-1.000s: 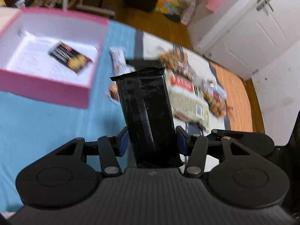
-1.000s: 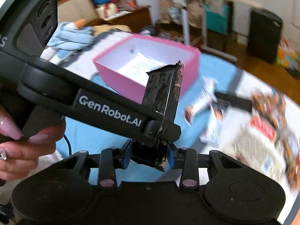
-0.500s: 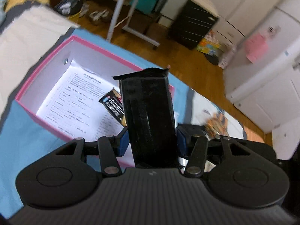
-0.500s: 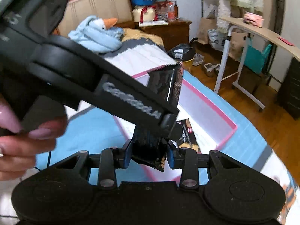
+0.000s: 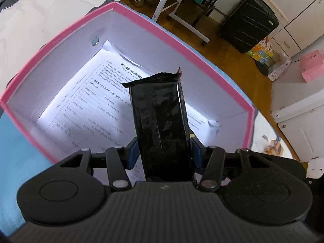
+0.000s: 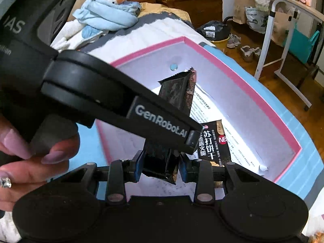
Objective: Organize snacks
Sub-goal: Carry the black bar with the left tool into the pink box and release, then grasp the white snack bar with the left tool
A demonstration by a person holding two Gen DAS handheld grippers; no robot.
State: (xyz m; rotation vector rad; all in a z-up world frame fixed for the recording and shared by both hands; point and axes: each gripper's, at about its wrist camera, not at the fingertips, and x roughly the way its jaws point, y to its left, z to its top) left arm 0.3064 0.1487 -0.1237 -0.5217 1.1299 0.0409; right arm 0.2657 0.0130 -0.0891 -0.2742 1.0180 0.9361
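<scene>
Both hand-held grippers have moved from the snack pile to over the pink box (image 5: 182, 38); the left hand-held gripper (image 5: 164, 151) clamps a black snack packet (image 5: 160, 121), the right hand-held gripper (image 6: 159, 165) another black packet (image 6: 176, 95).

The left gripper (image 5: 164, 151) is pointing steeply downward, its blue pads (image 5: 134, 151) pressing a black snack packet (image 5: 160, 121). The right gripper (image 6: 160, 166) is likewise clamping a packet (image 6: 176, 95), while a hand (image 6: 30, 162) is gripping the left gripper's handle.
</scene>
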